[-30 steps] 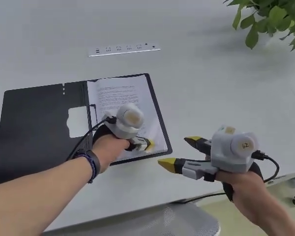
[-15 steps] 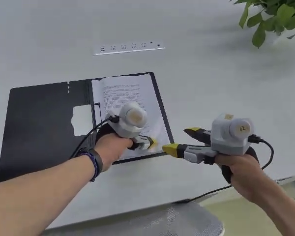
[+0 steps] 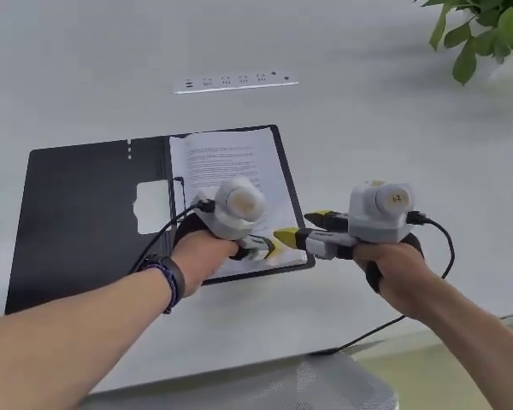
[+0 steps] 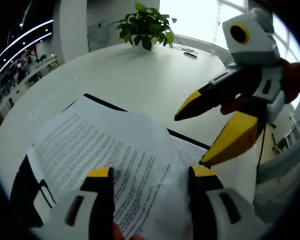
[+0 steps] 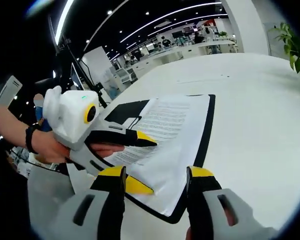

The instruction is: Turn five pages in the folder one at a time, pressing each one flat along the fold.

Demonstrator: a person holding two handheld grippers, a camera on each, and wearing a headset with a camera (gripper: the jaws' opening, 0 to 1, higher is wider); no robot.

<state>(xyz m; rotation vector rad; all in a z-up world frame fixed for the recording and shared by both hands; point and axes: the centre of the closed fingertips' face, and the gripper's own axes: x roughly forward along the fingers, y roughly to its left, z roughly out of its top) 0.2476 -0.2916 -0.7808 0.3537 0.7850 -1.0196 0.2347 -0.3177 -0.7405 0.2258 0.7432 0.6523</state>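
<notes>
- The folder [image 3: 85, 222] lies on the worktop [image 3: 368, 128], with the pages [image 3: 235, 166] on its 3 o'clock half.
- The power strip [image 3: 235, 83] lies behind the folder at 12 o'clock.
- The plant [image 3: 487, 34] stands at 2 o'clock.

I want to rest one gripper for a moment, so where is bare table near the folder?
Bare table runs right of the folder toward the plant, and in the band between the folder's top edge and the power strip. Crowded: the folder's lower right corner, where the left gripper and right gripper are close together.
</notes>
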